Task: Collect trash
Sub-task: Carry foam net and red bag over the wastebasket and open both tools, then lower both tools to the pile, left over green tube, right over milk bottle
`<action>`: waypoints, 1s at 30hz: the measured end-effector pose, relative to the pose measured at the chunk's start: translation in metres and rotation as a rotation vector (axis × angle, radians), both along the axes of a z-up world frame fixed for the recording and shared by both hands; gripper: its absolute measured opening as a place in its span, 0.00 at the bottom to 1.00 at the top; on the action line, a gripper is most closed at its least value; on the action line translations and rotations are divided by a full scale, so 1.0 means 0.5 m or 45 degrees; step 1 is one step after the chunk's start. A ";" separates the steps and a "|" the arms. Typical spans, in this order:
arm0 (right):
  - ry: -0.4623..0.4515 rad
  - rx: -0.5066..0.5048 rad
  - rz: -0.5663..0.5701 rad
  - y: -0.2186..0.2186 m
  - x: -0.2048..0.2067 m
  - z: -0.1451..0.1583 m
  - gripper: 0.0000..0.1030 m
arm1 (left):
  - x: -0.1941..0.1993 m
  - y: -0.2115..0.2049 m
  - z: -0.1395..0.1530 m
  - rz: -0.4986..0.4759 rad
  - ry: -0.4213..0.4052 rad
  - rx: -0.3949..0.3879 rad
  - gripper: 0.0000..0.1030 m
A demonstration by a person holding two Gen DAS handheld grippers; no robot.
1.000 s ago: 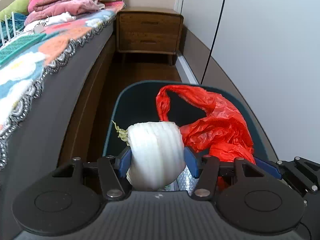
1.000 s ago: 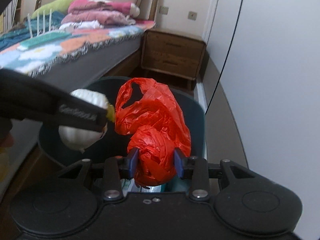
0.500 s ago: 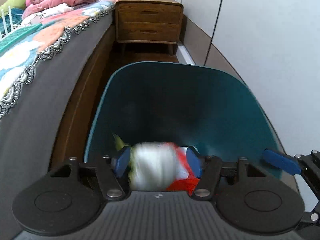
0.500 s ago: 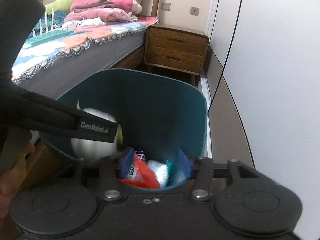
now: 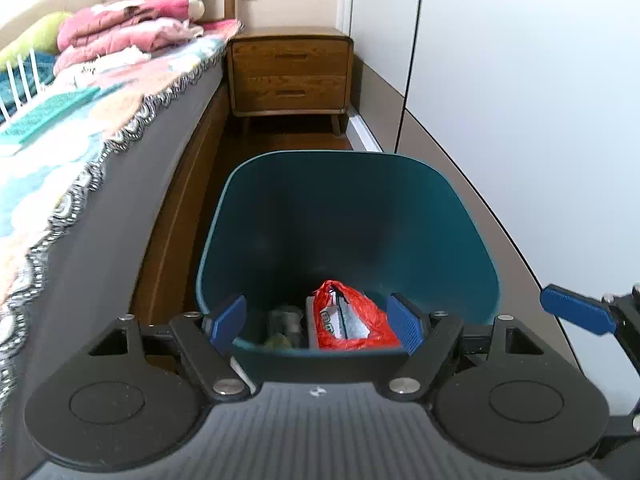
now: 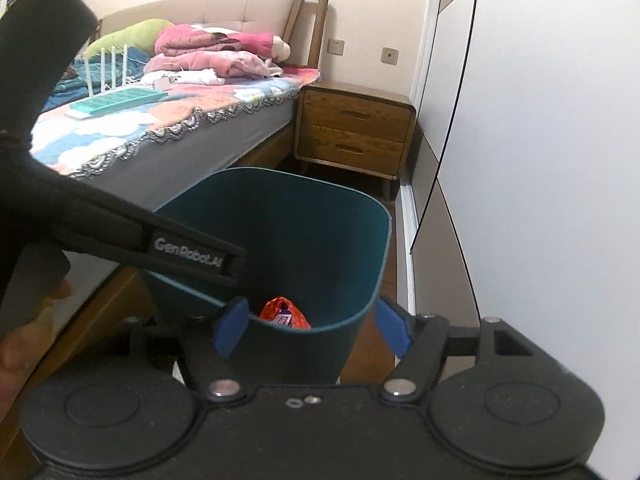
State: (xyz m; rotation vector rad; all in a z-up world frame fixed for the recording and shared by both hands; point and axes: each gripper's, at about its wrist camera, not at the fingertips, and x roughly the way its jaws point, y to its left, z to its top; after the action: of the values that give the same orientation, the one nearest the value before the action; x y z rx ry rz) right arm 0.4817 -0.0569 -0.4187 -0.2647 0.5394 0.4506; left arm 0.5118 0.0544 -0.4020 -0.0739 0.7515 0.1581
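A dark teal trash bin stands on the floor between the bed and the wardrobe; it also shows in the right wrist view. A red plastic bag lies at its bottom with other trash, and shows in the right wrist view. My left gripper is open and empty over the bin's near rim. My right gripper is open and empty at the near rim. The left gripper's body crosses the right wrist view on the left.
A bed with a patterned blanket runs along the left. A wooden nightstand stands behind the bin. White wardrobe doors line the right. The wood floor strip is narrow.
Both grippers opened and let go. The white wad and the red bag dropped into the bin. Both grippers have drawn back and up from the bin.
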 end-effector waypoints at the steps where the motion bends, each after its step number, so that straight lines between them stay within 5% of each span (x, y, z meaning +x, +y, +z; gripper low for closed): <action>1: -0.005 -0.002 0.008 0.000 -0.009 0.000 0.70 | -0.013 -0.005 0.003 -0.005 -0.006 0.015 0.75; 9: -0.009 0.029 0.079 -0.014 -0.091 -0.016 0.77 | -0.134 -0.031 0.000 -0.038 -0.023 0.032 0.75; 15: 0.104 0.113 0.105 -0.049 -0.161 -0.072 0.82 | -0.221 -0.039 -0.040 -0.058 0.020 0.027 0.75; 24: 0.366 0.057 0.246 -0.085 -0.264 -0.244 0.97 | -0.309 -0.016 -0.192 -0.033 0.199 0.008 0.80; 30: 0.548 -0.095 0.367 -0.063 -0.327 -0.376 0.98 | -0.338 0.005 -0.341 0.029 0.368 -0.053 0.80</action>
State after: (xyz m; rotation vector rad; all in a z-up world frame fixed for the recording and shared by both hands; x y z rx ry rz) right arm 0.3181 -0.0884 -0.6068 -0.3210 0.9463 0.7761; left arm 0.3427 0.0570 -0.5726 -0.1004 1.0428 0.1769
